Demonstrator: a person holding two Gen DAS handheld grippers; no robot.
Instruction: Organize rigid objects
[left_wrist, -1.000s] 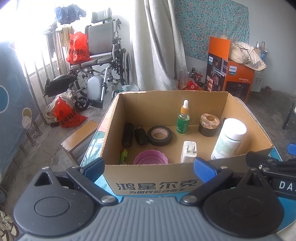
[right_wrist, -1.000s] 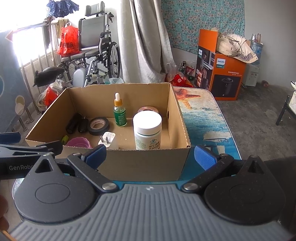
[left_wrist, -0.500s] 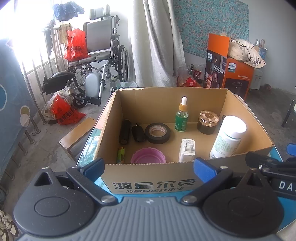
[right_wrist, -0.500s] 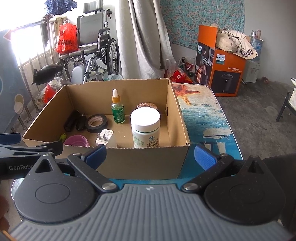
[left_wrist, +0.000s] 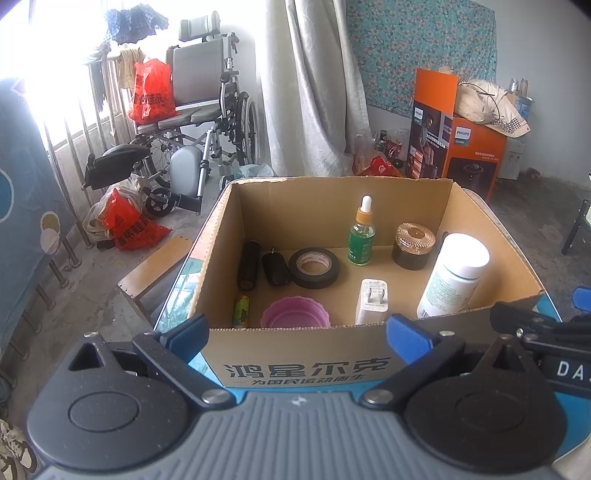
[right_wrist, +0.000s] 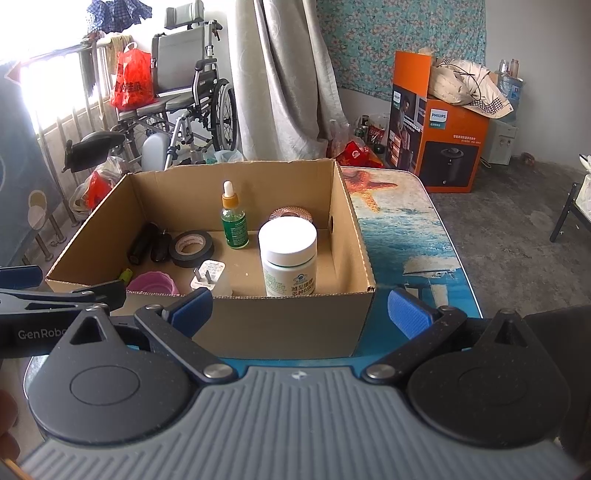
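An open cardboard box (left_wrist: 303, 363) (right_wrist: 280, 325) stands on a blue sea-print table (right_wrist: 413, 236). Inside it are a white pill bottle (left_wrist: 456, 275) (right_wrist: 288, 256), a green dropper bottle (left_wrist: 361, 236) (right_wrist: 233, 221), a black tape roll (left_wrist: 314, 267) (right_wrist: 191, 248), a white charger (left_wrist: 372, 301) (right_wrist: 208, 277), a pink cup (left_wrist: 295, 314) (right_wrist: 153, 282), a copper-lidded jar (left_wrist: 413, 245), two black items (left_wrist: 262, 264) and a small green item (left_wrist: 242, 310). My left gripper (left_wrist: 297, 338) is open and empty in front of the box. My right gripper (right_wrist: 297, 312) is open and empty at the box's near right corner.
A wheelchair (left_wrist: 199, 122) and red bags (left_wrist: 125, 225) stand on the floor at the back left. A grey curtain (left_wrist: 310, 88) hangs behind. An orange Philips carton (right_wrist: 439, 136) stands at the back right. A wooden bench (left_wrist: 155, 266) sits left of the table.
Both grippers have risen and tilted slightly, so more of the box's inside shows. Nothing in the box has moved.
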